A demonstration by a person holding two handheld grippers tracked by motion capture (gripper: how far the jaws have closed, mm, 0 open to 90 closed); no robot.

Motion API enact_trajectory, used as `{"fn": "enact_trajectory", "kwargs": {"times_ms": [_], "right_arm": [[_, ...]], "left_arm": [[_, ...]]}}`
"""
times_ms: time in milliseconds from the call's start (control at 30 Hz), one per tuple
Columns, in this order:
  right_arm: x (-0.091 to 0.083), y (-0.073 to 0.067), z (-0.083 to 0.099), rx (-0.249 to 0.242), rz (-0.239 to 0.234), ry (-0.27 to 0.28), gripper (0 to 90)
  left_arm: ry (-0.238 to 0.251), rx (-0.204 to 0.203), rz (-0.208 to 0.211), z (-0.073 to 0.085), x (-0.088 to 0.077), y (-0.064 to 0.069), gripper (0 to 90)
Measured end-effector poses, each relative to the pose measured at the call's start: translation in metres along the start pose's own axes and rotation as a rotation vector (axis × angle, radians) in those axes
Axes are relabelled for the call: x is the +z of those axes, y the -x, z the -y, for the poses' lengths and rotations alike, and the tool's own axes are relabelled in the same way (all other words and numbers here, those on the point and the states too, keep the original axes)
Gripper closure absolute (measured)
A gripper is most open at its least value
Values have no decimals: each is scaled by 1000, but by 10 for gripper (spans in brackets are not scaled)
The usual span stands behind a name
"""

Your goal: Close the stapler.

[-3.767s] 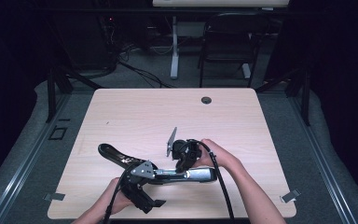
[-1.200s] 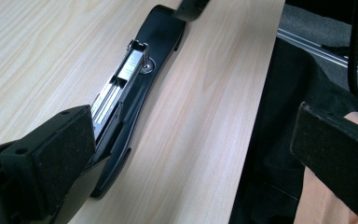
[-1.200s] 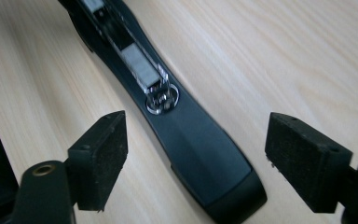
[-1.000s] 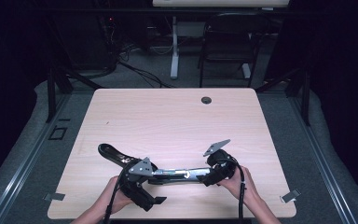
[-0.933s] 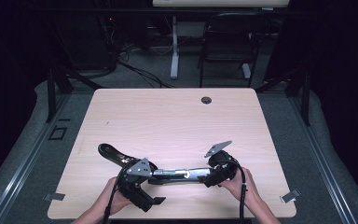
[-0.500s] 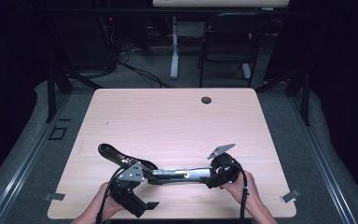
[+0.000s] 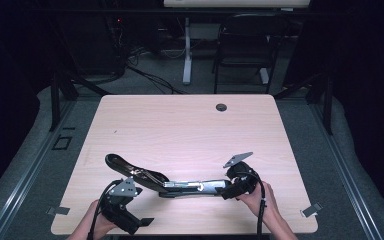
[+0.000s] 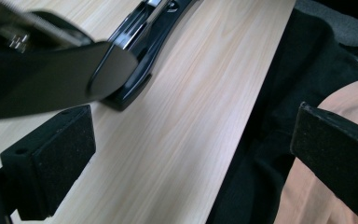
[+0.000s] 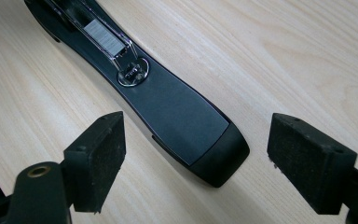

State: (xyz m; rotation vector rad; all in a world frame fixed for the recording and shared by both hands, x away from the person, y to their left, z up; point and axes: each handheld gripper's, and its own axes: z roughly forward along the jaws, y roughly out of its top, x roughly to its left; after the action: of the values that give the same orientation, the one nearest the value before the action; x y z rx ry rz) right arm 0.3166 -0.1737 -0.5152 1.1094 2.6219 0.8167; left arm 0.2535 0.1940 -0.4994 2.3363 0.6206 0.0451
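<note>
A black stapler [image 7: 180,186] lies opened out flat near the front of the wooden table [image 7: 190,130], its lid [image 7: 125,165] angled up to the left. My right gripper [image 7: 232,189] sits at the stapler's right end. In the right gripper view its jaws stand open [image 9: 196,163] on either side of the stapler's rounded end [image 9: 182,116] without touching it, and staples show in the metal channel [image 9: 103,37]. My left gripper [image 7: 122,207] hovers open [image 8: 191,163] at the table's front edge, just short of the lid [image 8: 51,79], with nothing between its pads.
A round cable hole [image 7: 221,107] sits at the table's far edge. A black chair [image 7: 245,45] and a white desk leg [image 7: 186,50] stand beyond it. Dark clothing and a bare forearm [image 8: 335,107] lie past the front edge.
My left gripper has drawn back from the stapler's hinge toward the front-left edge of the table. The right gripper and the stapler have stayed put.
</note>
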Motion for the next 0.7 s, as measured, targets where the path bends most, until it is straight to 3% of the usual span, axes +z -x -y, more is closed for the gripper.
{"fn": "enact_trajectory", "kwargs": {"times_ms": [133, 367, 700], "right_arm": [[-1, 1, 0, 1, 6, 4, 192], [-3, -2, -2, 0, 23, 13, 191], [-4, -5, -6, 4, 51, 30, 204]], "left_arm": [[-7, -7, -16, 7, -5, -3, 1], [-2, -59, -71, 20, -16, -9, 8], [55, -165, -194, 29, -33, -23, 280]]}}
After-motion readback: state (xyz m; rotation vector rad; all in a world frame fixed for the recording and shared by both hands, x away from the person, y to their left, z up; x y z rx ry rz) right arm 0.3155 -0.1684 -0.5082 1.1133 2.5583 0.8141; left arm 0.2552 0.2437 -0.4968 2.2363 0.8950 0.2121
